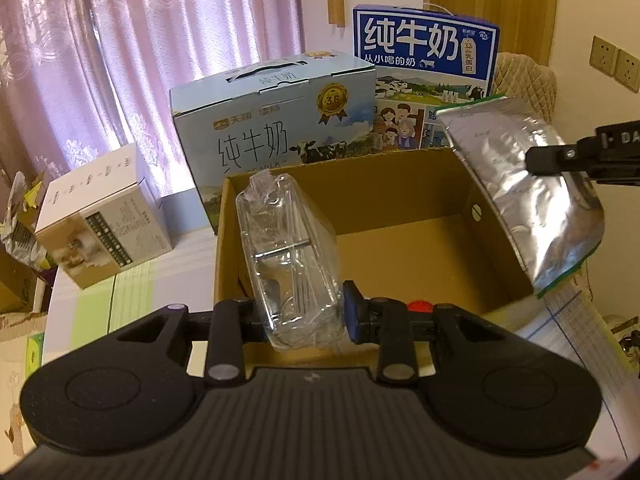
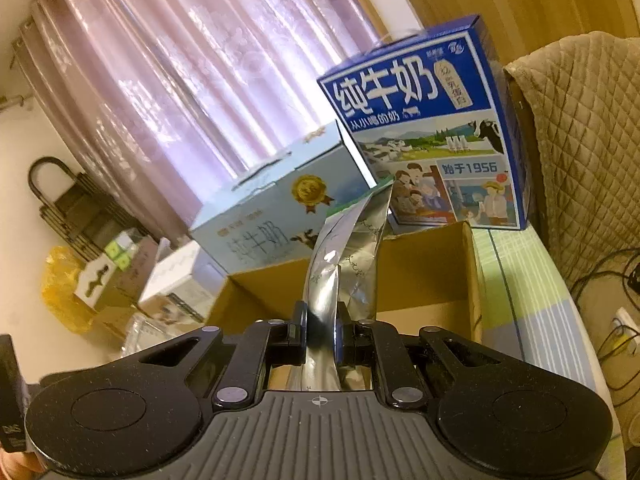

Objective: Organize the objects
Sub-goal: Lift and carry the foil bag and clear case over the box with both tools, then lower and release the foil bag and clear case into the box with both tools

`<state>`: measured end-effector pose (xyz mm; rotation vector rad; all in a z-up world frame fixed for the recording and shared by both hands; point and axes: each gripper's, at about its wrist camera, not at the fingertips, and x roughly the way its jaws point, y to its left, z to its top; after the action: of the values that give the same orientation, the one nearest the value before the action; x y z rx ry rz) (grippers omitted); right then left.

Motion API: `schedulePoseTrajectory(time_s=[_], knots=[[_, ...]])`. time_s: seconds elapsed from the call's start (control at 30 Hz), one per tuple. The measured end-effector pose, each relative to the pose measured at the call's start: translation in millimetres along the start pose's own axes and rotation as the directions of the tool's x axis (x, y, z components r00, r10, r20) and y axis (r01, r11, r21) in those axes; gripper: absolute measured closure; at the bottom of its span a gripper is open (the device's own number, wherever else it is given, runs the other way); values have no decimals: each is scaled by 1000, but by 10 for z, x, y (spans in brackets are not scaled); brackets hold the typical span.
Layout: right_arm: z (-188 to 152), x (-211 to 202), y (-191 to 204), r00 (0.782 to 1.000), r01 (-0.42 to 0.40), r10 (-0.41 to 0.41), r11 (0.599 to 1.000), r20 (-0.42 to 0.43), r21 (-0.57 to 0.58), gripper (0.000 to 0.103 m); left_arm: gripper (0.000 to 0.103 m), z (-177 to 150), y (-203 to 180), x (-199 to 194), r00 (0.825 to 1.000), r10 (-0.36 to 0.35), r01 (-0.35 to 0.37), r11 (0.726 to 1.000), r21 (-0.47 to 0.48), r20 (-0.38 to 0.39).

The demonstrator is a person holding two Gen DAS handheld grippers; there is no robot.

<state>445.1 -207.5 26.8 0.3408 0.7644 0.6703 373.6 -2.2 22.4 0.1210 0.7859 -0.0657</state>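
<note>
My left gripper [image 1: 301, 316] is shut on a clear plastic-wrapped pack [image 1: 290, 252] and holds it tilted over the near edge of an open brown cardboard box [image 1: 400, 248]. My right gripper [image 2: 321, 330] is shut on a silver foil pouch [image 2: 344, 256] with a green edge. In the left wrist view the pouch [image 1: 520, 188] hangs over the box's right wall, with the right gripper's finger [image 1: 560, 158] at its right side. The box [image 2: 432, 272] lies just beyond the pouch in the right wrist view.
A light blue milk carton case [image 1: 276, 128] and a dark blue milk case [image 1: 424, 64] stand behind the box. A white box [image 1: 104, 216] sits tilted at the left. Pink curtains [image 1: 140, 40] hang behind. A quilted chair back [image 2: 580, 140] is at the right.
</note>
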Motion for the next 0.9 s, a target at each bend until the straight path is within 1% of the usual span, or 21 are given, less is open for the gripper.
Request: schedulePoseTrajectory(time_s=[0.13, 0.33, 0.5, 0.6, 0.67, 0.7, 0.73, 0.77, 0.8, 0.9], knots=[[-42, 251, -51, 998, 35, -36, 999, -43, -20, 94, 74, 67, 4, 186, 1000, 2, -2, 1000, 8, -16], [-223, 560, -184, 989, 76, -78, 997, -125, -21, 94, 74, 84, 20, 411, 999, 1, 0, 1000, 17, -45], [-279, 722, -256, 982, 104, -106, 994, -158, -15, 94, 74, 59, 30, 549, 997, -4, 5, 1000, 22, -71], [-296, 817, -308, 977, 114, -112, 993, -179, -1, 94, 74, 47, 30, 630, 996, -7, 9, 1000, 22, -87], [-311, 868, -339, 978, 111, -107, 994, -178, 13, 93, 74, 40, 33, 680, 995, -7, 9, 1000, 22, -99], [-311, 895, -335, 975, 120, -117, 993, -187, 5, 76, 74, 40, 37, 707, 994, -7, 9, 1000, 22, -105], [-305, 912, -317, 968, 159, -160, 987, -192, -18, 69, 74, 38, 41, 735, 994, -7, 10, 1000, 20, -112], [-306, 920, -302, 968, 158, -162, 987, -193, -37, 59, 74, 37, 43, 756, 993, -7, 9, 1000, 19, -117], [-309, 923, -291, 969, 142, -147, 989, -198, -43, 55, 74, 37, 47, 776, 992, -6, 9, 1000, 19, -123], [-329, 931, -268, 967, 142, -151, 988, -204, -58, 52, 74, 34, 57, 827, 991, -3, 5, 1000, 19, -134]])
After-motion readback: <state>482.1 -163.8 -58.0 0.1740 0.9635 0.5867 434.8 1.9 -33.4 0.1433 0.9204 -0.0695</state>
